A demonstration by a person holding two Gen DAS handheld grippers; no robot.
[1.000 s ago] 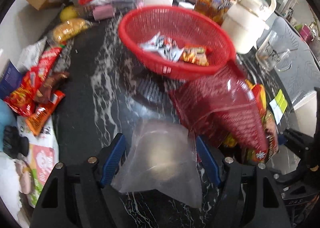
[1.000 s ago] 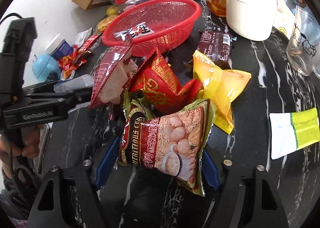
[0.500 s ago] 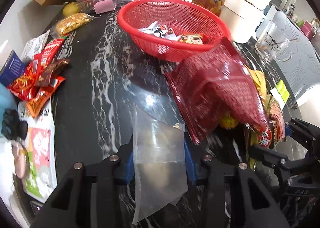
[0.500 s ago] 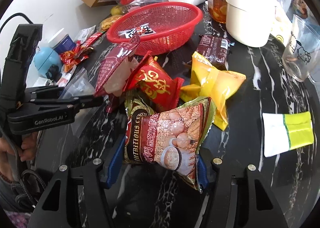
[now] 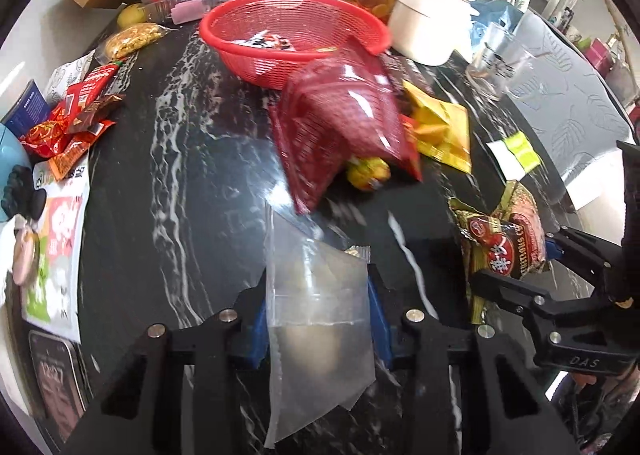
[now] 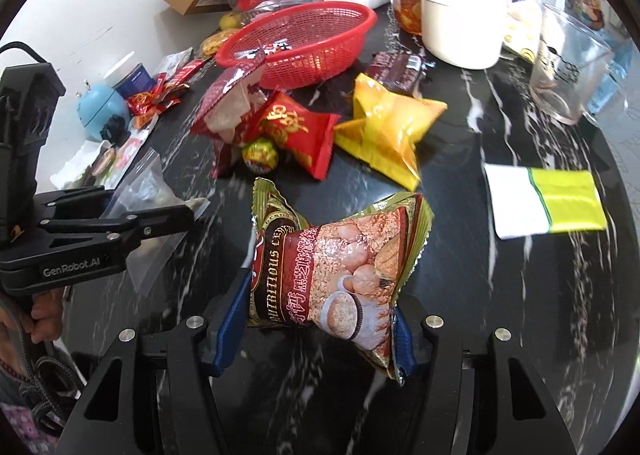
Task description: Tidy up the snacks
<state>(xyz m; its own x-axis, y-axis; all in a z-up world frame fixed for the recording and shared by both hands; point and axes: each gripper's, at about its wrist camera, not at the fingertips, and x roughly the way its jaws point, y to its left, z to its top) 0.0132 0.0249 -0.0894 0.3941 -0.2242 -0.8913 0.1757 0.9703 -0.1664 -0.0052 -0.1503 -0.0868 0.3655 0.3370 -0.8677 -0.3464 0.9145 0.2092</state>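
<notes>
On a black marble table strewn with snacks, two handheld grippers each held one item. The left gripper was clamped on a clear plastic bag. The right gripper pinched a cereal packet, clear of the pile of red and yellow packets. Both jaws had just closed onto these. A red mesh basket stood beyond the pile, a few wrapped snacks inside. This looked like the pick-up step; next, probably, carrying each item to the basket and letting go over it.
</notes>
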